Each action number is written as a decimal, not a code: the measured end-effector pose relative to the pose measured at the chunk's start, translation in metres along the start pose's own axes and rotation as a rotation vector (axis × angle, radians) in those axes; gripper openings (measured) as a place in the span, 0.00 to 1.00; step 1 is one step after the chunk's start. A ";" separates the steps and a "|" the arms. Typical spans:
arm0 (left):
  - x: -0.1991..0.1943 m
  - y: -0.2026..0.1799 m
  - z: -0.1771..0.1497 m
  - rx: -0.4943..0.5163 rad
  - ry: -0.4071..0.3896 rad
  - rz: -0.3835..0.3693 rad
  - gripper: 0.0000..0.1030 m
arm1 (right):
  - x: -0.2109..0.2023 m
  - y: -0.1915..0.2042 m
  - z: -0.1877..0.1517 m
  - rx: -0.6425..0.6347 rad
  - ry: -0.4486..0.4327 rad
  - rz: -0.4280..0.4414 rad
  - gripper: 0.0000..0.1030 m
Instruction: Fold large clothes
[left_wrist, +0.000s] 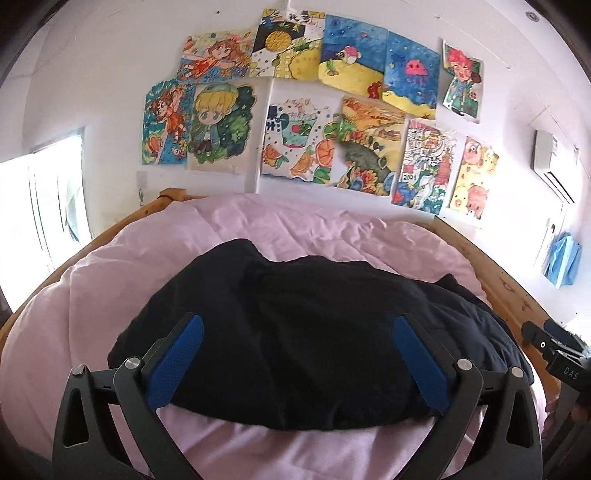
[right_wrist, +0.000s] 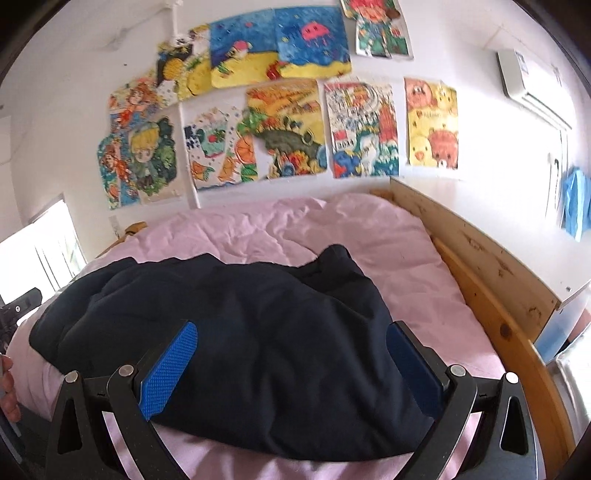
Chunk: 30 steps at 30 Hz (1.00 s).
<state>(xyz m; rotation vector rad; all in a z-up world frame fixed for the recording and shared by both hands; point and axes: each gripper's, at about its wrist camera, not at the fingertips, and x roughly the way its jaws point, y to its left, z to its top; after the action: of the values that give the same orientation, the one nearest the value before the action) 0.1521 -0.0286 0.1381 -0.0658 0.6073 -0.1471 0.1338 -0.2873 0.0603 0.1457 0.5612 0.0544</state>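
While the dark garment (left_wrist: 295, 332) lies bunched on the pink duvet (left_wrist: 110, 295), long axis 9-to-3, both tools hover at its near hem, 12 o'clock ahead. Left tool (left_wrist: 297, 363) spread, empty; right tool (right_wrist: 291, 363) spread, empty. Neither clearly nearer.

I read "DAS" on the black body of the right gripper (left_wrist: 554, 350), lower right of the left wrist view | "2024" on the castle-and-wave drawing (left_wrist: 424, 166), right of centre on the wall | top pineapple drawing (left_wrist: 286, 44) carries Chinese characters I can't make out
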 end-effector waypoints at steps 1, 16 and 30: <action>-0.003 -0.002 -0.002 0.004 -0.004 0.005 0.99 | -0.006 0.004 0.000 -0.016 -0.021 -0.003 1.00; -0.057 -0.025 -0.043 0.103 -0.067 0.043 0.99 | -0.068 0.027 -0.022 -0.031 -0.125 0.059 1.00; -0.098 -0.008 -0.066 0.065 -0.042 0.073 0.99 | -0.104 0.048 -0.042 -0.064 -0.134 0.118 1.00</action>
<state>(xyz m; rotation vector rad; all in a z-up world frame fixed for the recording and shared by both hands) 0.0340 -0.0219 0.1400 0.0156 0.5620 -0.0947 0.0229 -0.2439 0.0870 0.1191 0.4162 0.1755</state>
